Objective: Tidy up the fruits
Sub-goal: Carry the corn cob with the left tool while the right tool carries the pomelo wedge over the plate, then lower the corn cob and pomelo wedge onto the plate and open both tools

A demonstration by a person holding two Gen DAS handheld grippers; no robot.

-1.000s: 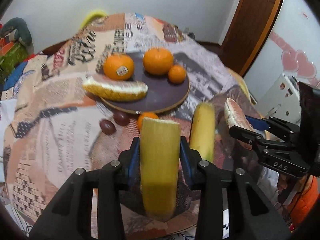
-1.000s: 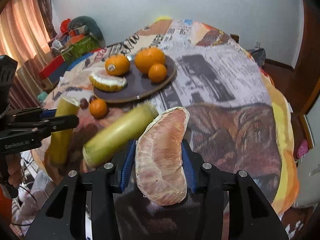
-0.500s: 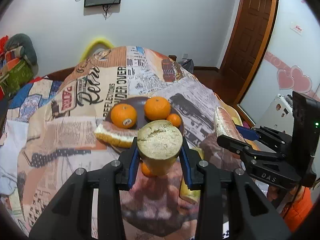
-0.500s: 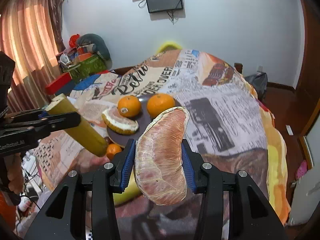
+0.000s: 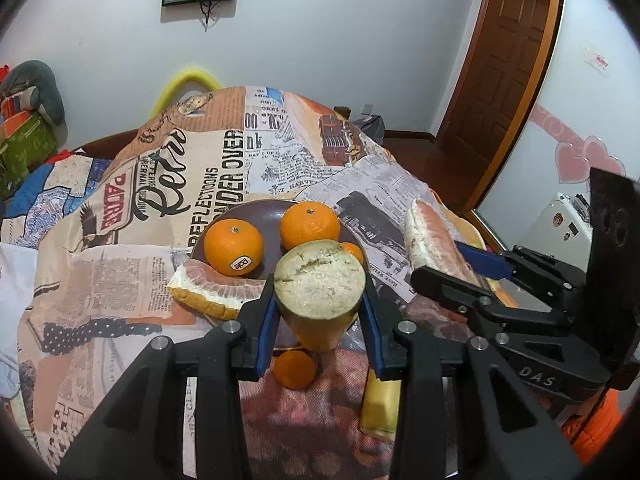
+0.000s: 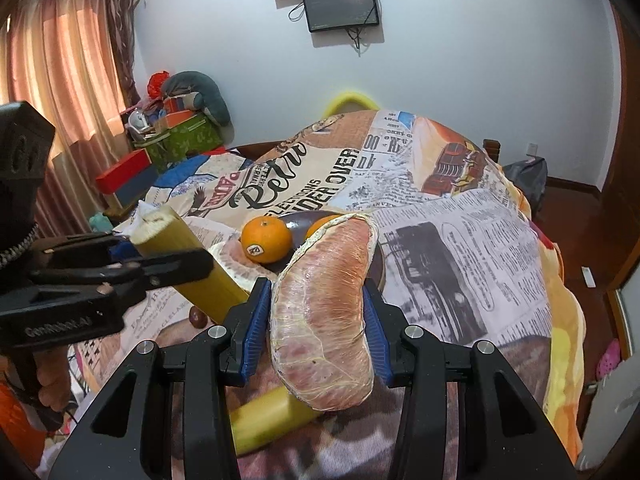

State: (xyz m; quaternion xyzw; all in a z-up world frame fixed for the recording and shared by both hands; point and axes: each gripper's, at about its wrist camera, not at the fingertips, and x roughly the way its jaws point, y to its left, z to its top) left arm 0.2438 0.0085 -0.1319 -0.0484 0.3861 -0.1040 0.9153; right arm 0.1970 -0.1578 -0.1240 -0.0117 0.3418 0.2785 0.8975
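Note:
My left gripper [image 5: 319, 312] is shut on a yellow sugarcane piece [image 5: 320, 292], held above the table with its cut end toward the camera. My right gripper [image 6: 318, 316] is shut on a peeled pomelo segment [image 6: 324, 312], also lifted; it shows in the left wrist view [image 5: 432, 240] to the right of the plate. The dark round plate [image 5: 260, 216] holds two oranges [image 5: 233, 246] [image 5: 310, 226], a small tangerine [image 5: 354, 250] and another pomelo segment [image 5: 212, 290]. A second sugarcane piece [image 5: 380, 412] and a small tangerine [image 5: 295, 369] lie on the cloth in front of the plate.
The table is covered by a newspaper-print cloth [image 5: 132, 264]. A dark round fruit [image 6: 198, 317] lies on it near the left gripper. Boxes and cushions [image 6: 180, 128] stand by the curtain at left. A wooden door [image 5: 504, 80] is at right.
Both grippers have risen with their fruit and tilted up, so more wall shows. The sugarcane now points its cut end at the left camera.

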